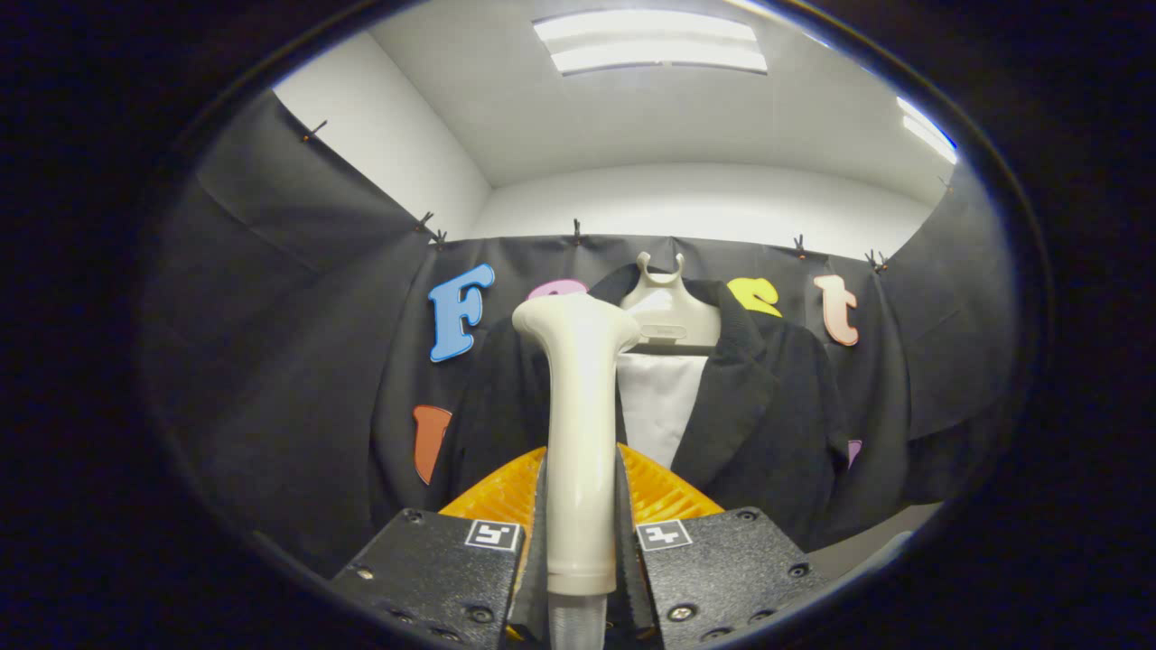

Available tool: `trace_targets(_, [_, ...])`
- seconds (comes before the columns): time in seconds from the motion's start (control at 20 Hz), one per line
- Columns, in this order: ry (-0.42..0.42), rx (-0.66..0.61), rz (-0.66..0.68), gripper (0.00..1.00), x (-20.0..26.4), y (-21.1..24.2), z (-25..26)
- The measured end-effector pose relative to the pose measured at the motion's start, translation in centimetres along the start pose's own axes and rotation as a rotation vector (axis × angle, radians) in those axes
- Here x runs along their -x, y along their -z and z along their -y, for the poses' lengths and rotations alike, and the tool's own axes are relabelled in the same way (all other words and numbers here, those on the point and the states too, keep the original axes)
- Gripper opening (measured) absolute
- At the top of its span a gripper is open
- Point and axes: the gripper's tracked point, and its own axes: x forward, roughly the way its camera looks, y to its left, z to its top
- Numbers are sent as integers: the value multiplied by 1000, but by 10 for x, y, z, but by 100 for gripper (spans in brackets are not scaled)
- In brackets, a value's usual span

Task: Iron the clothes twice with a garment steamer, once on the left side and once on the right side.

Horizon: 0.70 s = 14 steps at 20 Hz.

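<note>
The steamer serves as the landmark: a pale handle standing upright between the two fingers, its head bent toward the left at the top, a tube leaving its lower end at the base of the view. To the left of the steamer hangs the black booth cloth, pinned along its top edge with small clips, a white wall above it. Just left of the steamer the dark jacket begins, its near shoulder and lapel partly hidden behind the handle; the jacket hangs beyond the fingers, apart from the steamer head as far as can be told. The gripper pinches the steamer, one finger pressed on each side of the handle low down; ribbed pads show on both sides of it. Behind and just right of the steamer head sits a pale hanger, carrying the jacket; below the hanger a white shirt front shows between the lapels. Right of the steamer the jacket's far side and sleeve spread out; above everything a ceiling light glows.
</note>
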Motion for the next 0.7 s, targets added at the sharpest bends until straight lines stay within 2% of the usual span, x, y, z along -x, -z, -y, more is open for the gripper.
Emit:
trace_targets(0.3, [-3, 12, -49, 34, 24, 23, 3])
trace_targets(0.7, [9, -1, -182, 34, 55, 73, 20])
